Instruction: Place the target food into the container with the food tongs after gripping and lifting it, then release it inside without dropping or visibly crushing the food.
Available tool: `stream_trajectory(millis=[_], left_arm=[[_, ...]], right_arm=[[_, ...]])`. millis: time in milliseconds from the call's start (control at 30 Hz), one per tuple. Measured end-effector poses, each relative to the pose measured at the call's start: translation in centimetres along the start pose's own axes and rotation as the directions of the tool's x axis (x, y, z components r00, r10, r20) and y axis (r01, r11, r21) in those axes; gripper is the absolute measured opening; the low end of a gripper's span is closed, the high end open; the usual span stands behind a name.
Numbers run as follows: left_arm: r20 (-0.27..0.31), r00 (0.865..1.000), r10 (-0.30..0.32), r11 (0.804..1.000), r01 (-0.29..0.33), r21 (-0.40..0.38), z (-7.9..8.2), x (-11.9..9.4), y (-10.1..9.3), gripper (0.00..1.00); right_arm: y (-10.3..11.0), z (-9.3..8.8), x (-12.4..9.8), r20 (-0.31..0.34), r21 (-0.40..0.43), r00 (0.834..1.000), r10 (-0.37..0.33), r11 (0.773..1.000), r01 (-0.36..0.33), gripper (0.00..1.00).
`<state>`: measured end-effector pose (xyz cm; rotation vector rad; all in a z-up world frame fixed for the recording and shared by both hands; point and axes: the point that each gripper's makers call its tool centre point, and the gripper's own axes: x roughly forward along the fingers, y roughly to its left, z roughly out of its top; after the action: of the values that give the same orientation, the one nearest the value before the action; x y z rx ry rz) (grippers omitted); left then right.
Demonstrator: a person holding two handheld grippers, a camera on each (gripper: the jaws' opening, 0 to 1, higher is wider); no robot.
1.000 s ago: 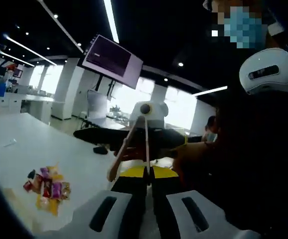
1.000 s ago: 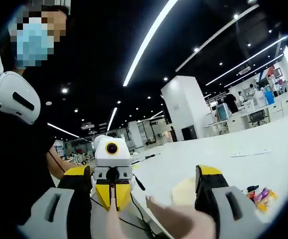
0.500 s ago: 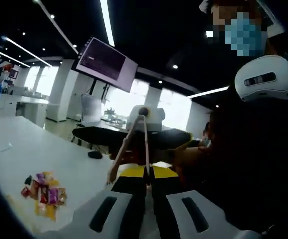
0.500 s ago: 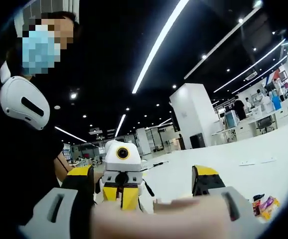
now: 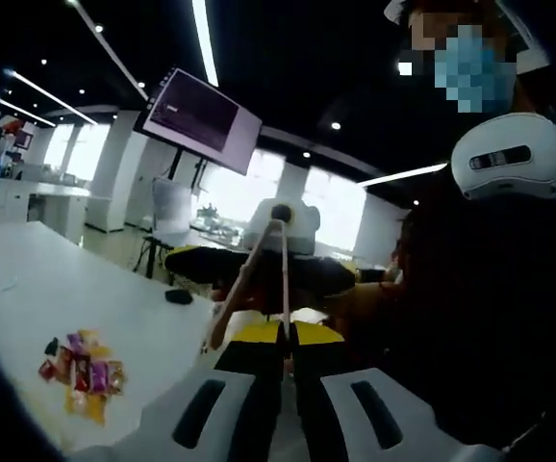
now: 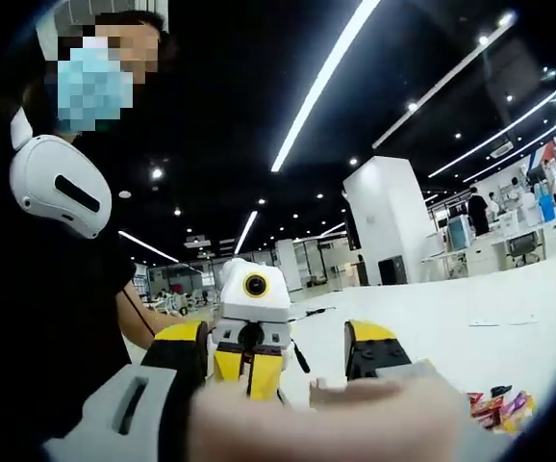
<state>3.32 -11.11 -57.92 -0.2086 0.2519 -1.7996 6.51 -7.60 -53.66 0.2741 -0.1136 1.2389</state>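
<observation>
Gripping the tongs (image 5: 280, 279) between pinched jaws, the left gripper (image 5: 285, 371) points at the right gripper (image 5: 259, 269). Candies (image 5: 78, 371) lie left on the white table (image 5: 28, 289) — well apart. A hand (image 6: 355, 423) blurs across the right gripper's (image 6: 273, 356) wide-spread jaws.

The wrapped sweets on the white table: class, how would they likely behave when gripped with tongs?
The wrapped sweets look small, so probably light. Their shiny wrappers may slip or crinkle between tong tips. Lying in a loose heap on the table, neighbours would likely shift when one is pulled.
</observation>
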Motion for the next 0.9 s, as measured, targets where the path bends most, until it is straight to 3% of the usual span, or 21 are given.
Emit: stream_trajectory(millis=[100, 167, 400, 567, 633, 700, 767, 900], left_arm=[[0.037, 0.999, -0.021, 0.999, 0.023, -0.045, 0.3, 0.1, -0.3, 0.0], [0.045, 0.999, -0.031, 0.997, 0.034, -0.067, 0.4, -0.1, -0.4, 0.0], [0.05, 0.998, -0.041, 0.995, 0.046, -0.089, 1.1, -0.4, -0.8, 0.0], [0.056, 0.997, -0.044, 0.996, 0.048, -0.081, 1.9, -0.6, -1.2, 0.0], [0.057, 0.997, -0.045, 0.996, 0.049, -0.076, 2.3, -0.6, -1.5, 0.0], [0.058, 0.997, -0.043, 0.997, 0.047, -0.067, 2.6, -0.6, -1.7, 0.0], [0.042, 0.998, -0.056, 0.996, 0.058, -0.064, 2.6, -0.3, -2.3, 0.0], [0.043, 0.998, -0.043, 0.997, 0.046, -0.058, 2.6, -0.1, -2.5, 0.0]], right_arm=[[0.5, 0.9, 0.3, 0.032, -0.012, 0.999, 0.023, 1.0, -0.023, 0.39], [0.2, 0.7, 0.6, 0.007, -0.043, 1.0, 0.01, 0.999, -0.009, 0.34], [0.4, 1.5, 0.9, 0.029, -0.037, 0.999, 0.033, 0.999, -0.032, 0.34], [1.7, 3.1, 1.4, 0.115, -0.048, 0.99, 0.081, 0.996, -0.076, 0.33], [1.8, 3.7, 1.4, 0.146, -0.092, 0.985, 0.087, 0.993, -0.074, 0.29], [2.6, 3.9, 1.1, 0.171, -0.077, 0.978, 0.118, 0.991, -0.106, 0.25], [3.2, 3.8, 1.1, 0.149, -0.005, 0.979, 0.142, 0.99, -0.142, 0.23], [3.3, 3.9, 1.0, 0.147, -0.005, 0.98, 0.136, 0.991, -0.137, 0.24]])
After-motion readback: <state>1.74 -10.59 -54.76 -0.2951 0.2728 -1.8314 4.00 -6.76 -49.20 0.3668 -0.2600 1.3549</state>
